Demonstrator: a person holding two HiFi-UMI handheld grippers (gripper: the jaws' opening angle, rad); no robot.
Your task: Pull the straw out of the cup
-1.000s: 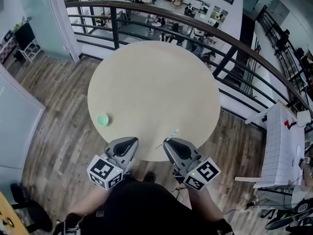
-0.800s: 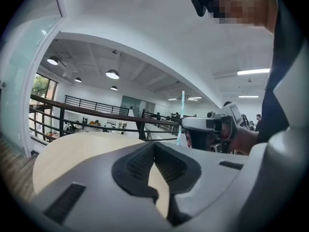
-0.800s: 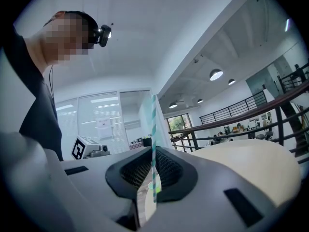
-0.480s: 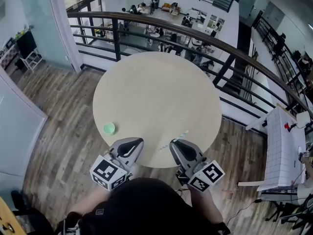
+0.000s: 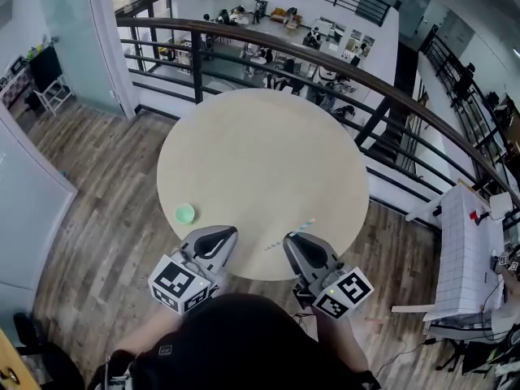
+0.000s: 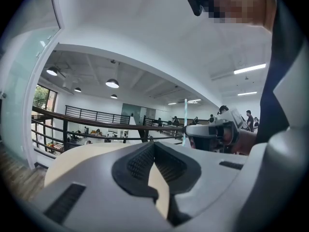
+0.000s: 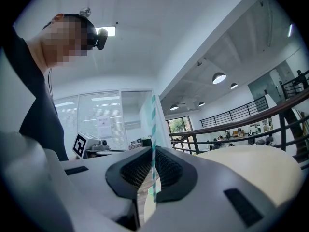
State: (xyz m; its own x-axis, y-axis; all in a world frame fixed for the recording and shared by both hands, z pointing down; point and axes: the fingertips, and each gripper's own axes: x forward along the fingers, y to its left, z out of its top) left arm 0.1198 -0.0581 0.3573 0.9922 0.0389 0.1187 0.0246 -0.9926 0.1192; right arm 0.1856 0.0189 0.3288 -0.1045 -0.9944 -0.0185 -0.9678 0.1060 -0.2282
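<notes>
A small green cup [image 5: 185, 214] stands near the left front edge of the round beige table [image 5: 260, 153], with no straw in it. The teal-and-white striped straw [image 5: 292, 234] is clear of the cup, and my right gripper [image 5: 291, 242] is shut on its lower part. In the right gripper view the straw [image 7: 153, 129] stands upright between the pads of that gripper [image 7: 153, 151]. My left gripper [image 5: 221, 236] hovers at the table's front edge, right of the cup. Its jaws [image 6: 154, 146] meet with nothing between them. The left gripper view also shows the straw [image 6: 185, 120].
A dark curved railing [image 5: 325, 55] runs behind the table, with a lower floor beyond it. Wooden flooring [image 5: 106, 185] surrounds the table. A white table [image 5: 463, 242] stands at the right.
My left gripper has risen a little. The right gripper still holds the straw in about the same place. The head view has shifted, so the table and cup sit lower in the picture.
</notes>
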